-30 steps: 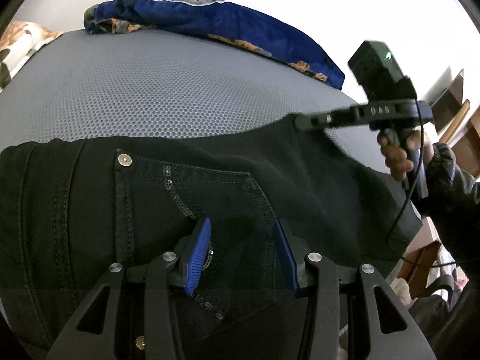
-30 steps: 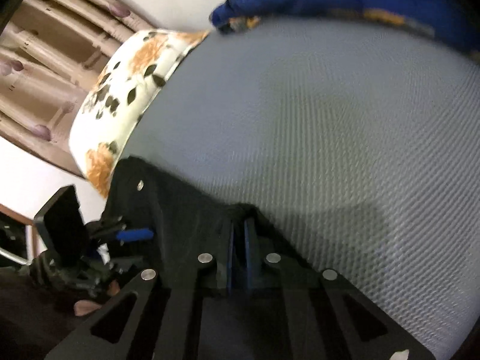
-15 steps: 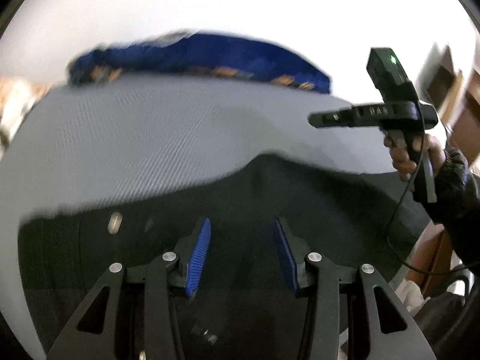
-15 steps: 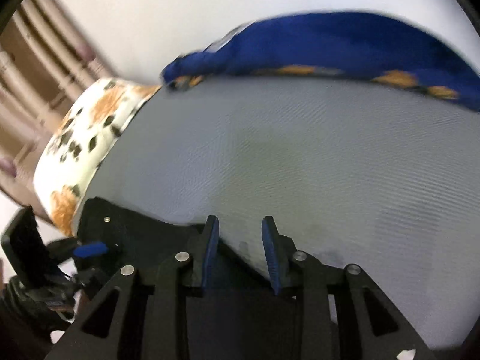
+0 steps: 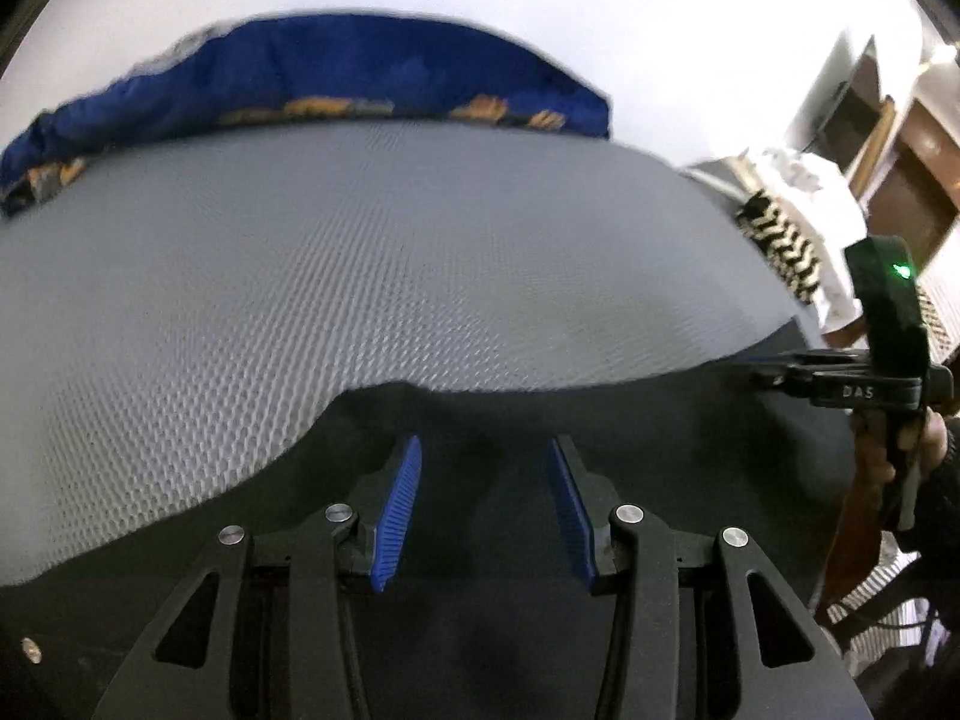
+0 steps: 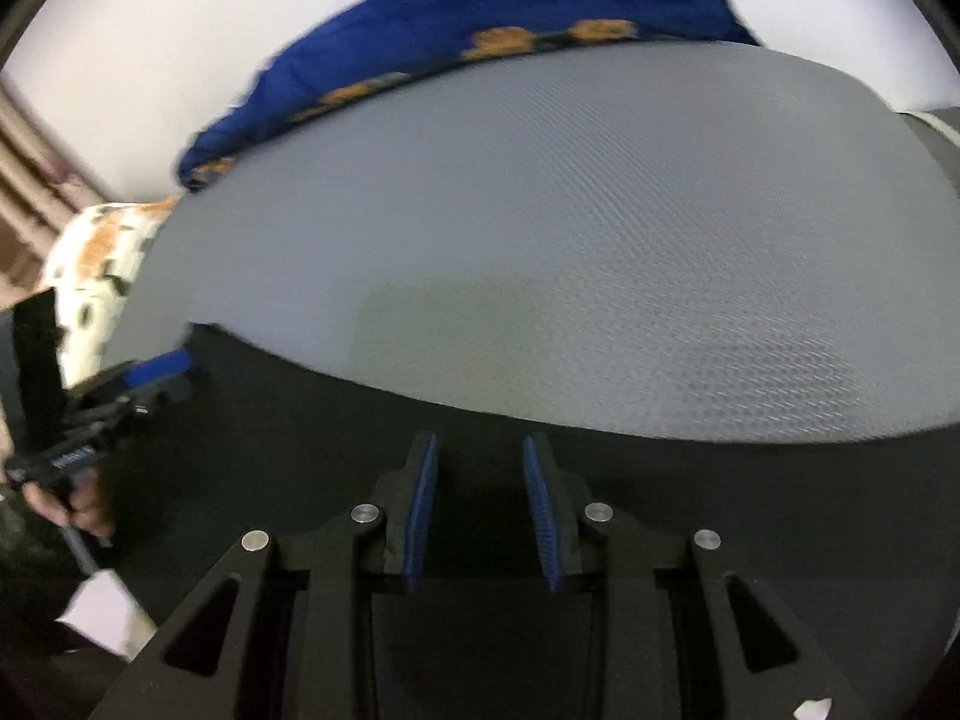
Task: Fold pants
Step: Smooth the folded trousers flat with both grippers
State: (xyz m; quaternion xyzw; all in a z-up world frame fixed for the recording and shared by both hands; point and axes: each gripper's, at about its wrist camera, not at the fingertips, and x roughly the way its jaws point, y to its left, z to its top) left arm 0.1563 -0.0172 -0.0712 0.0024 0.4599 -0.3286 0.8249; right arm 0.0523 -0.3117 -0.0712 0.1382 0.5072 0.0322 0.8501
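Black pants (image 5: 630, 420) lie flat along the near edge of a grey mesh mattress (image 5: 360, 264); they also show in the right wrist view (image 6: 300, 414). My left gripper (image 5: 483, 450) hovers just above the pants, open and empty. My right gripper (image 6: 480, 450) is open and empty over the pants near their far edge. In the left wrist view the right gripper (image 5: 774, 373) shows at the right, over the pants. In the right wrist view the left gripper (image 6: 174, 369) shows at the far left.
A blue blanket with orange print (image 5: 312, 78) lies along the far edge of the mattress by a white wall. A floral pillow (image 6: 90, 264) sits at the left end. Wooden furniture (image 5: 900, 168) stands beyond the right end.
My right gripper, shut on the pants' edge a second ago, has opened and let go. Both grippers have drawn back and tilted up. The pants now lie lower in both views.
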